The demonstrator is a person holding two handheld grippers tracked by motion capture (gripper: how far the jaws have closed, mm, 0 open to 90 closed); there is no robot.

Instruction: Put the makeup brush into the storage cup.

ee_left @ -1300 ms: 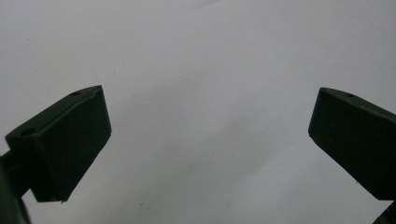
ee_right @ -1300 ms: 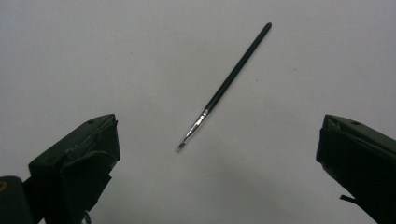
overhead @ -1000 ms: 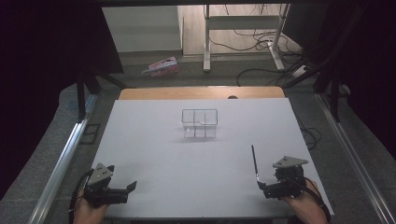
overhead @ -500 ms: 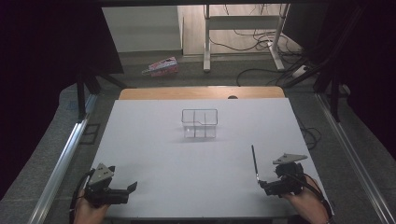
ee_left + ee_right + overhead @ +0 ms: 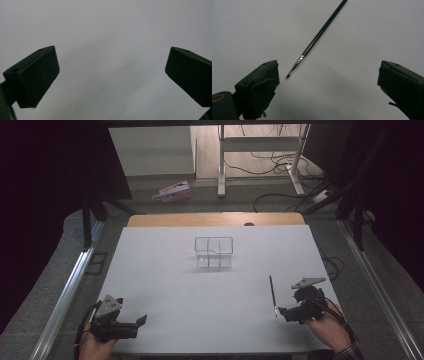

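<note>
Your right gripper: jaws spread wide, holding nothing, thin paintbrush lying on the white table just ahead, bristle tip nearest; left gripper: jaws likewise spread, over bare table.

Clear divided box mid-table

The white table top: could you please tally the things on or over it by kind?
Thin dark paintbrush with a metal ferrule: 1
Clear plastic box with compartments: 1
Black two-jaw grippers, both open: 2, left gripper and right gripper
Total: 4
</note>
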